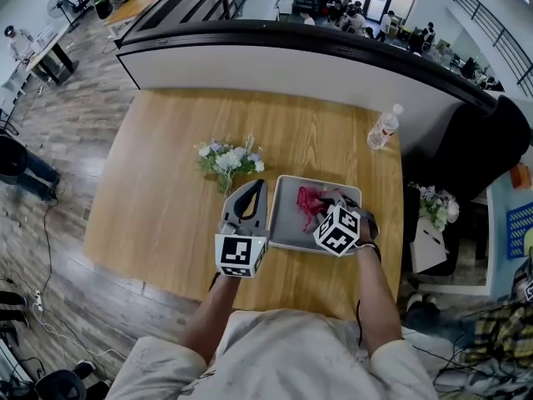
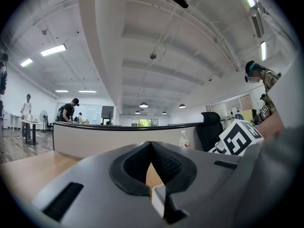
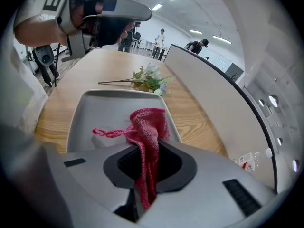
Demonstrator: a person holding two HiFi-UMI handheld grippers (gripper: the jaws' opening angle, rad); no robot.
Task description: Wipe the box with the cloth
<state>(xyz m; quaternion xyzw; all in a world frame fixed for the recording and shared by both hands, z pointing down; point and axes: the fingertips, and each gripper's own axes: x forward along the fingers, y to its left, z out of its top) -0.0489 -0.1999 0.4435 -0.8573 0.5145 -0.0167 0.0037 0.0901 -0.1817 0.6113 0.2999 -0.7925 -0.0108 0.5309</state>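
Right gripper view: right gripper (image 3: 145, 151) clamps cloth (image 3: 148, 127) over box (image 3: 102, 113); left gripper (image 2: 150, 144) jaws together.

Wooden table (image 1: 158, 198) with a bunch of flowers (image 1: 229, 160) lying near its middle and a water bottle (image 1: 383, 129) upright at its far right corner; white curved counter (image 1: 275, 61) beyond the far edge.

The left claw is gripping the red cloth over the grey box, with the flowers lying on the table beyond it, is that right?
Wrong claw: the right claw grips the red cloth over the grey box, as the right gripper view shows. The flowers do lie on the table beyond it.
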